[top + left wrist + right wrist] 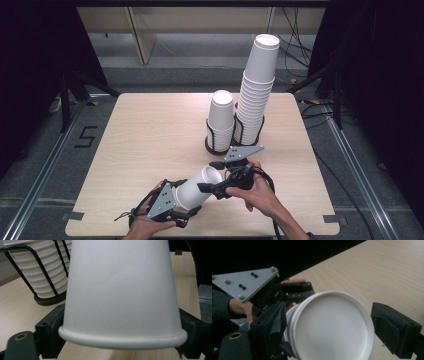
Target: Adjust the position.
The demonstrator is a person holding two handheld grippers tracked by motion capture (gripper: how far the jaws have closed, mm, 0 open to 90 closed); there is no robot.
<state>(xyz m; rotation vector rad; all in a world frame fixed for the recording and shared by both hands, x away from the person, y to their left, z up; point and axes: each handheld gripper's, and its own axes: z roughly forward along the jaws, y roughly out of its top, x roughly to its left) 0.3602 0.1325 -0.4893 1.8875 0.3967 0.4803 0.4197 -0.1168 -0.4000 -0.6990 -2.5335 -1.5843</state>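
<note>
The high view looks forward and down over the whole bench (150,130). Both gripper views sit very close to the same paper cup (120,290), from opposite ends.

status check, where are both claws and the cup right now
Left claw shut on paper cup near its rim. Right claw open around cup's base end, one jaw apart. Two cup stacks in wire holders behind, not in the way.

Smooth matt white paper cup (196,189); pale wood-grain table (150,135); black wire holder (37,277).
</note>
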